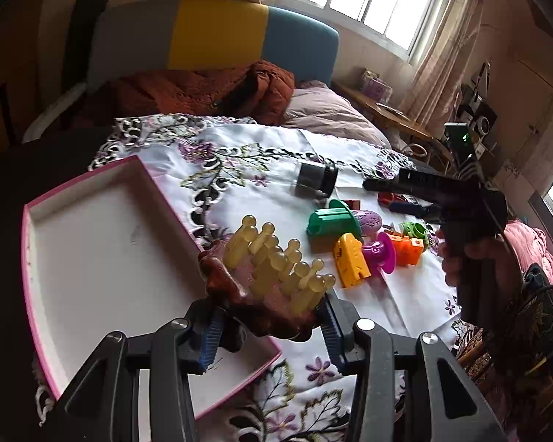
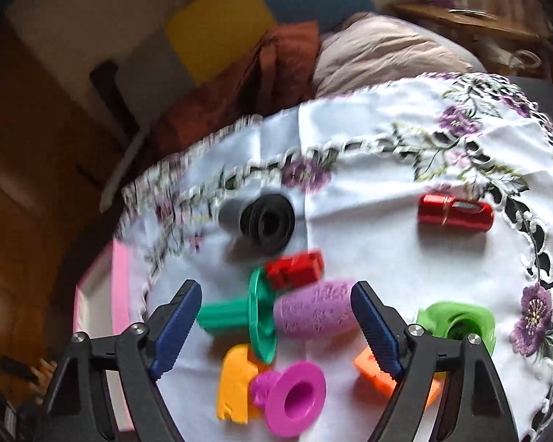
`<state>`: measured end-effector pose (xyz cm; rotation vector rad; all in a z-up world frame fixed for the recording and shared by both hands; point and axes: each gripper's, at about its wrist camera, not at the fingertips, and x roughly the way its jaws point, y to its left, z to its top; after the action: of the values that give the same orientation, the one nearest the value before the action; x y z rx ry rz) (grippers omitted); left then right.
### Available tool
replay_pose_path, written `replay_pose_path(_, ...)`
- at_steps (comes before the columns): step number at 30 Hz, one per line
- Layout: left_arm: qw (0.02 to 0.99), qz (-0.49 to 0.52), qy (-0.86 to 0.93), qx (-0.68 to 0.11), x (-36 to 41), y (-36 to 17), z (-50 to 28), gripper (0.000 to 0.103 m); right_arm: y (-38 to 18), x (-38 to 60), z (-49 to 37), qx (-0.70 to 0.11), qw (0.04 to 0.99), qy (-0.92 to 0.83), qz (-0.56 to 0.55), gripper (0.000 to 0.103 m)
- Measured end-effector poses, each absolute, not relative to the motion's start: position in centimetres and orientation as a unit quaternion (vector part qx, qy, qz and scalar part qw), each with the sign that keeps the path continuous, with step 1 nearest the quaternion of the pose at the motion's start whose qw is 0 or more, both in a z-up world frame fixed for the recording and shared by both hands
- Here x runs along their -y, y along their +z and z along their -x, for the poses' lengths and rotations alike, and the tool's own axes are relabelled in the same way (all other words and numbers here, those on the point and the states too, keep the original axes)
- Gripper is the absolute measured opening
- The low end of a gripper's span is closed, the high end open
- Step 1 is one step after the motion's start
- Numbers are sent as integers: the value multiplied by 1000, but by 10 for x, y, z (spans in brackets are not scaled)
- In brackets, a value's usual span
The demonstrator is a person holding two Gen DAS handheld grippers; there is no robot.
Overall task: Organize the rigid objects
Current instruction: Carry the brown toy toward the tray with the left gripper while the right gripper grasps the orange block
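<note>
The pink-rimmed tray (image 1: 92, 258) lies at the left edge of the embroidered white cloth (image 1: 261, 154), its white floor bare and its near corner overhanging the cloth's floral border. Beyond the toys, toward twelve o'clock in the right wrist view, the cloth (image 2: 368, 140) runs open up to its scalloped hem.

The left gripper (image 1: 269, 328) pinches a brown, knobbly massage comb (image 1: 261, 287) between its ribbed blue pads; rows of translucent yellow, round-tipped pegs stand up from it. It hangs over the tray's right rim.

The right gripper (image 2: 276, 331) is spread, nothing pressed by its pads. A textured purple roller (image 2: 313, 309) lies between its fingers, clear of both, with a green flanged spool (image 2: 254, 316) touching it at nine o'clock. A red block (image 2: 295, 269) sits at twelve o'clock of the roller, and a black-and-grey ribbed cup (image 2: 261, 221) lies on its side farther up. A glossy red cylinder (image 2: 455, 211) lies well apart at two o'clock. A yellow piece (image 2: 236, 383) and a magenta flanged spool (image 2: 291, 394) lie at six o'clock, an orange block (image 2: 372, 372) is partly behind the right finger, and a light green ring piece (image 2: 457, 320) lies at three o'clock.
</note>
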<state>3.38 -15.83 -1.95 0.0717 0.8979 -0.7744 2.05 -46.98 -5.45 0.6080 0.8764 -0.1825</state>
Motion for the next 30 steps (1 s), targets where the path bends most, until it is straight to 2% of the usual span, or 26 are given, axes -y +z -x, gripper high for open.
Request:
replay_pose_path(3, 833, -30, -360, -419, 147, -18, -34, 47, -52, 462, -16, -432, 853, -86, -281, 84)
replay_pose_path(10, 835, -5, -350, -425, 125, -23, -37, 47, -24, 510, 26, -402, 840, -160, -326, 82)
replay_pose_path(12, 835, 1, -348, -427, 121, -25, -38, 47, -28, 518, 34, -425, 827, -175, -324, 76)
replay_pose_path(17, 833, 11, -347, -431, 115, -28, -38, 47, -56, 509, 37, -507, 787, -196, -294, 73)
replay_pose_path(25, 833, 19, -342, -435, 108, -30, -38, 47, -77, 497, 30, -531, 775, -204, -274, 70)
replay_pose_path(26, 834, 20, -340, -434, 106, -30, -38, 47, -80, 496, 26, -535, 774, -207, -266, 68)
replay_pose_path(27, 835, 20, -339, -433, 105, -30, -38, 47, -86, 495, 22, -540, 774, -211, -255, 58)
replay_pose_path(28, 836, 21, -337, -433, 103, -30, -38, 47, -90, 495, 21, -543, 774, -211, -250, 39)
replay_pose_path(30, 838, 23, -331, -434, 98, -30, -39, 47, -96, 494, 20, -545, 774, -208, -247, 23)
